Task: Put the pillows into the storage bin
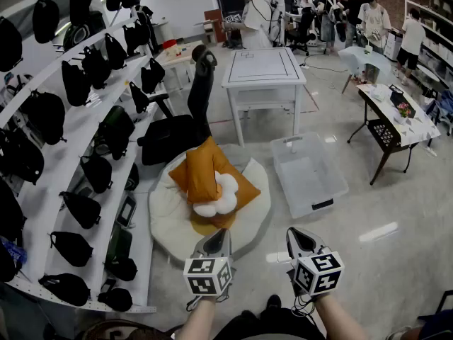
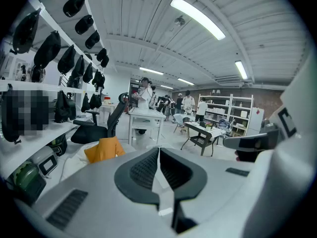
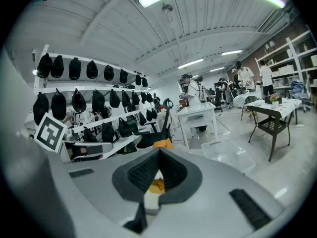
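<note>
Orange pillows (image 1: 212, 172) lie stacked on a round cream floor cushion (image 1: 170, 225), with a white egg-shaped pillow (image 1: 221, 195) on top of them. To their right a clear plastic storage bin (image 1: 308, 174) stands empty on the floor. My left gripper (image 1: 219, 238) hovers at the cushion's near edge, jaws shut with nothing between them. My right gripper (image 1: 296, 236) hangs beside it, nearer the bin, also shut and empty. An orange pillow (image 2: 104, 149) shows ahead in the left gripper view. In the right gripper view the bin (image 3: 225, 151) and an orange pillow (image 3: 162, 144) are visible.
White shelves (image 1: 78, 154) full of black bags line the left. A black office chair (image 1: 185, 122) and a white table (image 1: 263, 69) stand behind the pillows. A dark folding table (image 1: 393, 122) is at right. Several people stand at the back.
</note>
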`<state>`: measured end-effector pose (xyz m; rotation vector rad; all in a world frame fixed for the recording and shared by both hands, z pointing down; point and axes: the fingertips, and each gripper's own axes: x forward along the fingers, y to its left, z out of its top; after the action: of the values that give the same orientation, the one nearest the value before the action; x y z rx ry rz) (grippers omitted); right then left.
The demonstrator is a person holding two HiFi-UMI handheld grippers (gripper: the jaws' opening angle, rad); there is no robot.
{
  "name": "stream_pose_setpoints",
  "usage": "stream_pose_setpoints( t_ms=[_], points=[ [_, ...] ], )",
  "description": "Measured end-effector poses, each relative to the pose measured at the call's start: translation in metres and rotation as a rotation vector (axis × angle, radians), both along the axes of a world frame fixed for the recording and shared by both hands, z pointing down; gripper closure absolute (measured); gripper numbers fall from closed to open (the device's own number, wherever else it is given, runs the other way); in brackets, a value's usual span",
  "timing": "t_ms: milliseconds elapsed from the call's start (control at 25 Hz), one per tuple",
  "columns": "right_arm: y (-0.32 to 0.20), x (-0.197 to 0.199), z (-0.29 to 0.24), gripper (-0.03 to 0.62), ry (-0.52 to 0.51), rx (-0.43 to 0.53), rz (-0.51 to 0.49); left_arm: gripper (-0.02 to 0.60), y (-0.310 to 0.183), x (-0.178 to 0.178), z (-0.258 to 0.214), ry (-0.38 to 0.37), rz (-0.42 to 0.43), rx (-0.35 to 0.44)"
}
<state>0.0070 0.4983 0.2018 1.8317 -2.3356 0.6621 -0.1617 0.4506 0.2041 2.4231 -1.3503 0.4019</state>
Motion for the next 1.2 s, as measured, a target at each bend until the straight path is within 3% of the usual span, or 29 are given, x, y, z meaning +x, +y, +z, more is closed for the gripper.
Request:
stream_pose_setpoints(
  t_ms=[760,880,1040,1200],
  points=[
    [-0.012,0.024,0.005,0.591,0.020,0.022,-0.020,0.555,-0.008,0.004,0.014,0.005,-0.090,0.001],
    [-0.015,0.027,0.005,0.530,0.009,0.029,-0.038,0.546,-0.010,0.002,0.017,0.017,-0.105,-0.008],
    [-0.021,0.035,0.012,0.466,-0.003,0.005,-0.050,0.486,-0.016,0.005,0.025,0.017,-0.116,-0.034],
    [-0.030,0.042,0.025,0.438,-0.014,-0.030,-0.042,0.445,-0.028,0.007,0.039,-0.007,-0.130,-0.064]
  ],
)
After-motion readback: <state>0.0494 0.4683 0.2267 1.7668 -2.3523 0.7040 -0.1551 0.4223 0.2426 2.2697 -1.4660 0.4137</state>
